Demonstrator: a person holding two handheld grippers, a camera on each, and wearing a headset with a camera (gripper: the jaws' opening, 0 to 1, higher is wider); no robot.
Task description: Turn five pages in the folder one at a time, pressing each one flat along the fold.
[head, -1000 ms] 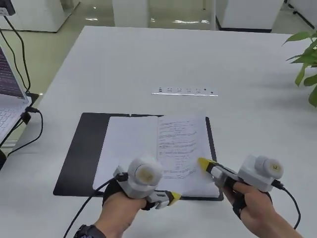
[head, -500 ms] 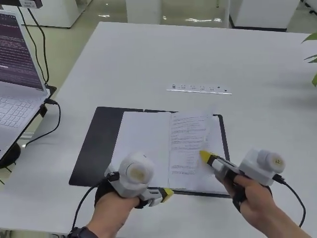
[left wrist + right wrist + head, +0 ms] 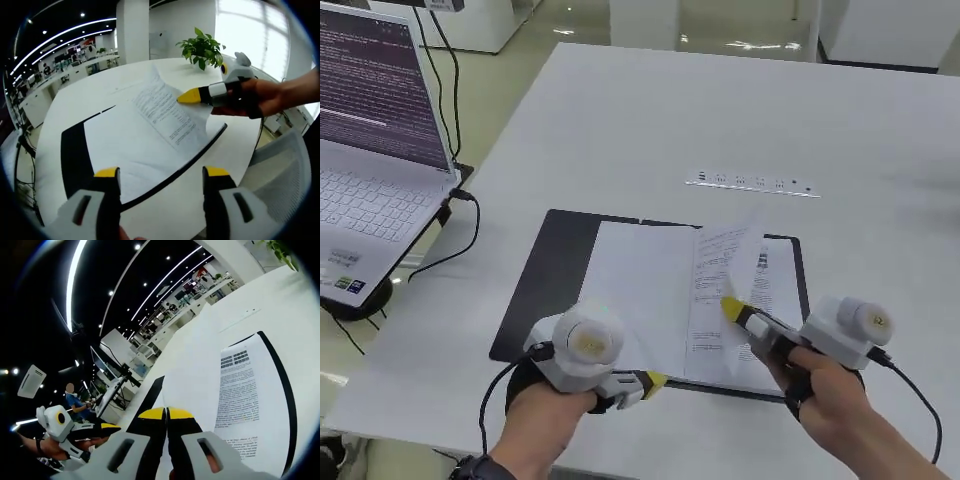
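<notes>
Right gripper (image 3: 732, 308) jaws pinched shut on page (image 3: 725, 262) free edge; page stands raised off folder (image 3: 545, 290). Left gripper (image 3: 655, 380) jaws wide, empty, beside folder's near edge. Laptop (image 3: 370, 150) well apart, left.

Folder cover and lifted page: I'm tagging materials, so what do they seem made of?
Folder cover: matte black plastic or coated card, I'd guess; flat, dull, no glare. Lifted page: thin white printed paper, bowing upward where the right gripper pinches it.
</notes>
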